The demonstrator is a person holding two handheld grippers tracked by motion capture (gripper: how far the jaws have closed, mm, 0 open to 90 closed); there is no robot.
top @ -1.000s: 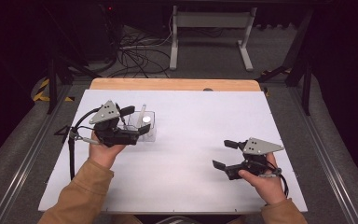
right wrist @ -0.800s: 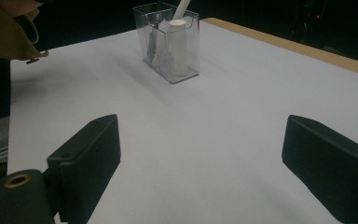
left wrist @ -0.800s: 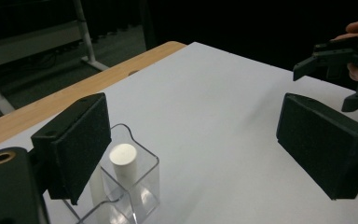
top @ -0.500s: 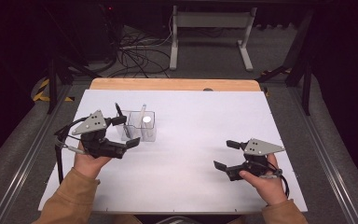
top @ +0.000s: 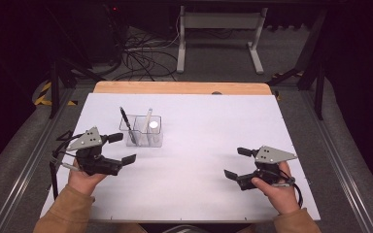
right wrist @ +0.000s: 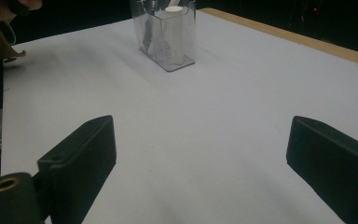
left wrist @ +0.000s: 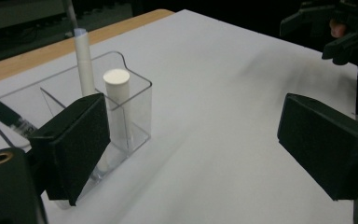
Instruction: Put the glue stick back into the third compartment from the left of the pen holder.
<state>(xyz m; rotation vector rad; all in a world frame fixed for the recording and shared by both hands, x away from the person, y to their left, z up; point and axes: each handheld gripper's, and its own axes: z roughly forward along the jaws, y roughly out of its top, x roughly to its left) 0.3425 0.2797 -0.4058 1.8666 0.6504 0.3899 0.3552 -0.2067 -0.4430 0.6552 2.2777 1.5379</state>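
A clear plastic pen holder (top: 144, 131) stands on the white tabletop (top: 199, 121), left of centre. It holds a black pen (top: 126, 124), a thin white pen (top: 148, 115) and a thick white-capped marker (top: 153, 127). My left gripper (top: 123, 148) hovers just front-left of the holder, open and empty. In the left gripper view the holder (left wrist: 137, 93) sits beside the left jaw of that gripper (left wrist: 200, 149). My right gripper (top: 236, 163) rests near the front right, open. Its jaws have just been opening a little, with nothing between them (right wrist: 205, 163). The holder (right wrist: 168, 37) is far ahead of it.
A wooden strip (top: 179, 87) borders the table's far edge. Beyond it lie cables (top: 141, 53) and a metal stand (top: 218, 29) on the dark floor. The person's other hand with its gripper (left wrist: 342, 28) appears at the top right of the left gripper view.
My left gripper has drawn back from the holder, to the left, toward the person and lower. The right hand has stayed put.
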